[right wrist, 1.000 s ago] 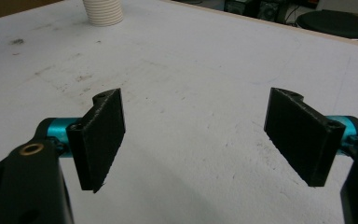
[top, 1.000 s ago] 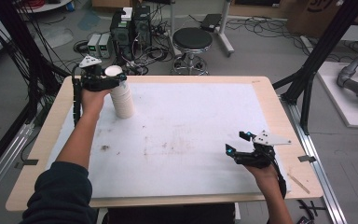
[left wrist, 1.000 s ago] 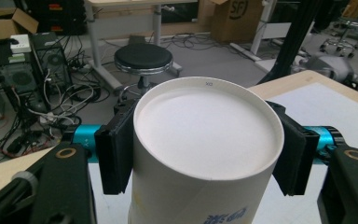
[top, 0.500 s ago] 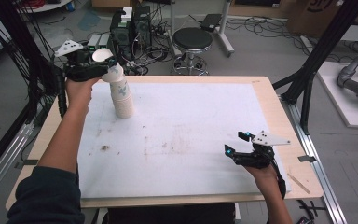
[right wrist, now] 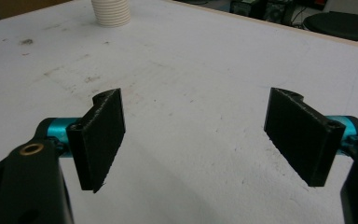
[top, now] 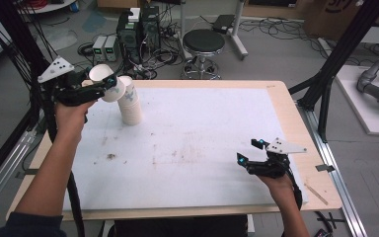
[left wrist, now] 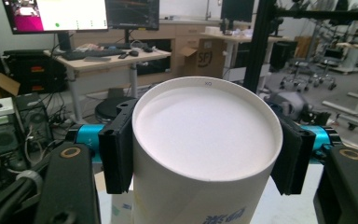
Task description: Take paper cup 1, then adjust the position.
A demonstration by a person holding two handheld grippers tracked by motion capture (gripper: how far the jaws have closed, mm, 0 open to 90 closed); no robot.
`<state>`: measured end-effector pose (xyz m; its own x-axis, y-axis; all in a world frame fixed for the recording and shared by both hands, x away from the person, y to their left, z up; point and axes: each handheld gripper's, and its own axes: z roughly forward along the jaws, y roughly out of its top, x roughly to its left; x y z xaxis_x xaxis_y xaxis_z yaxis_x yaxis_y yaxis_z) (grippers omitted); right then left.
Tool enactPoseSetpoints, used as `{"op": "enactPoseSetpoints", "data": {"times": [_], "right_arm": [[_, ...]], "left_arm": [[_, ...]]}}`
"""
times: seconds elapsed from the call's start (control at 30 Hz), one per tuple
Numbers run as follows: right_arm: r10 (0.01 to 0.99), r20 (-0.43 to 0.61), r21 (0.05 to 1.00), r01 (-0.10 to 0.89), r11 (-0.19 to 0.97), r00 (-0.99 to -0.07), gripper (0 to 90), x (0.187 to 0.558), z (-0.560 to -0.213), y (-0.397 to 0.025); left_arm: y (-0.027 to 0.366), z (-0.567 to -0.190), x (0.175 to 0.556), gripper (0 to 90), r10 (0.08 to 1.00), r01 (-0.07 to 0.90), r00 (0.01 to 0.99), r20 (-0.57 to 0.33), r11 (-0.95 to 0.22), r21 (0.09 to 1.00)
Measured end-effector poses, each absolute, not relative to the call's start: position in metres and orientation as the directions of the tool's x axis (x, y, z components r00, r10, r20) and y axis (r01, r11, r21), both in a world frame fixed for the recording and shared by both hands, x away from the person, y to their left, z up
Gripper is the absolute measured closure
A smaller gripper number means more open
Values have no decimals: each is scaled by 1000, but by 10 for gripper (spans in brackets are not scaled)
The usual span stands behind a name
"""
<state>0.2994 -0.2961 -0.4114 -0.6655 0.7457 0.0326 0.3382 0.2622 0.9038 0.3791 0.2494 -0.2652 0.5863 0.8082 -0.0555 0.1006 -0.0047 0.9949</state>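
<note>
My left gripper [top: 109,83] is shut on a white paper cup [top: 100,74], held tilted in the air above the table's far left. In the left gripper view its black pads [left wrist: 116,149] press both sides of the cup [left wrist: 205,140], whose shallow round end faces the camera. Just right of it a stack of white cups [top: 130,106] stands on the white table cover [top: 197,128]. The held cup's lower end is close to the stack's top. My right gripper [top: 248,151] is low over the front right, open, with nothing between its jaws [right wrist: 193,135]. The stack [right wrist: 111,11] is far off.
The wooden table edge [top: 296,113] frames the white cover, which has small dark stains [top: 111,156]. Beyond the far edge stand a black stool [top: 203,42] and electronics with cables [top: 138,29]. Black frame posts [top: 325,84] rise at the right.
My left gripper has lifted the top cup off the stack, carried it up and left, and tilted it. The right gripper has stayed still and open.
</note>
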Motion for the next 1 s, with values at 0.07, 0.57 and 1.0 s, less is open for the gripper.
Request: {"op": "enactPoseSetpoints", "data": {"times": [0.07, 0.57, 1.0], "right_arm": [[739, 38, 903, 340, 262, -673, 210, 299, -411, -295], [698, 56, 900, 338, 275, -714, 209, 300, -410, -283], [667, 78, 897, 344, 277, -741, 203, 299, -409, -282]], "left_arm": [[247, -271, 369, 355, 789, 105, 611, -62, -4, 994], [206, -327, 339, 360, 647, 150, 758, -82, -51, 987], [185, -346, 340, 358, 602, 177, 795, -80, -103, 979]]}}
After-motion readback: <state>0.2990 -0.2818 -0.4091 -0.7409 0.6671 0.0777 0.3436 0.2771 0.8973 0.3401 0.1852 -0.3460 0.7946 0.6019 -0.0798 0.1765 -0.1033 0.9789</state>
